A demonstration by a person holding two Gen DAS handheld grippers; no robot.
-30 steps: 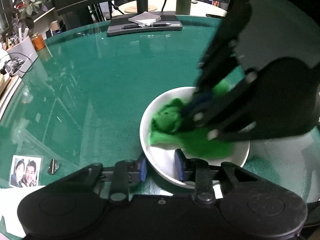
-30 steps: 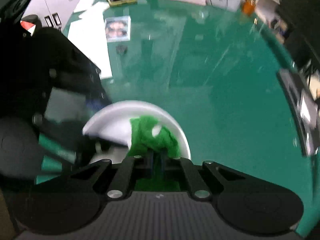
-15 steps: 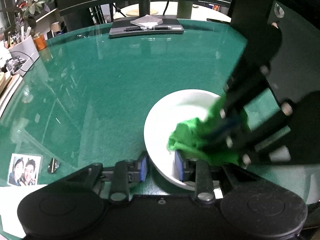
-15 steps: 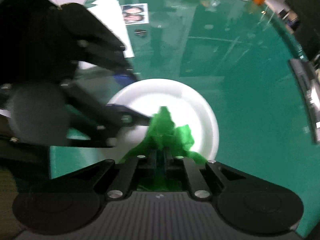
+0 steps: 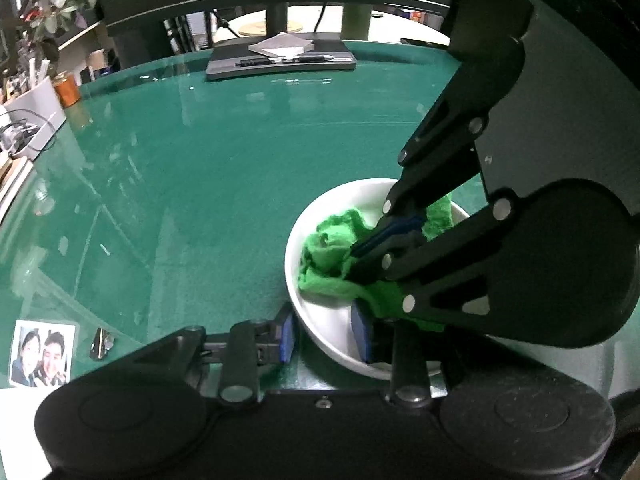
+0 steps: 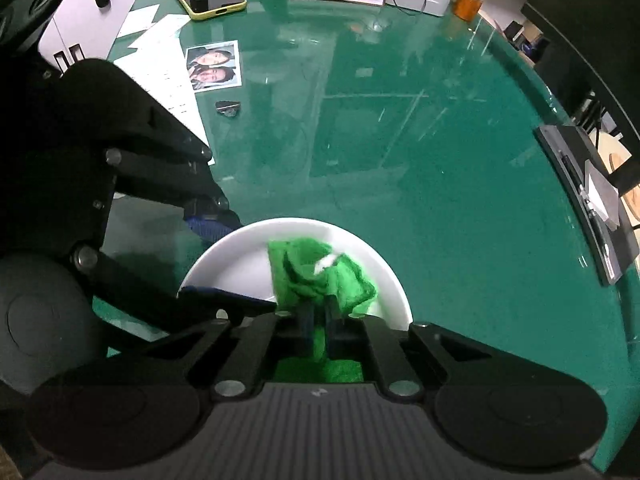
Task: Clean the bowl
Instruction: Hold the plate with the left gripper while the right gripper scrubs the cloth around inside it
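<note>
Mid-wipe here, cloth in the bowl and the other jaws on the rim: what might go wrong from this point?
1. The left gripper straddles the white bowl's near rim, one pad outside and one inside; its jaws are opening, so the bowl may slide on the glossy green table under wiping pressure.
2. The right gripper pinches only a small fold of the green cloth; it might pull free.
3. Both grippers crowd the bowl and may collide.
</note>
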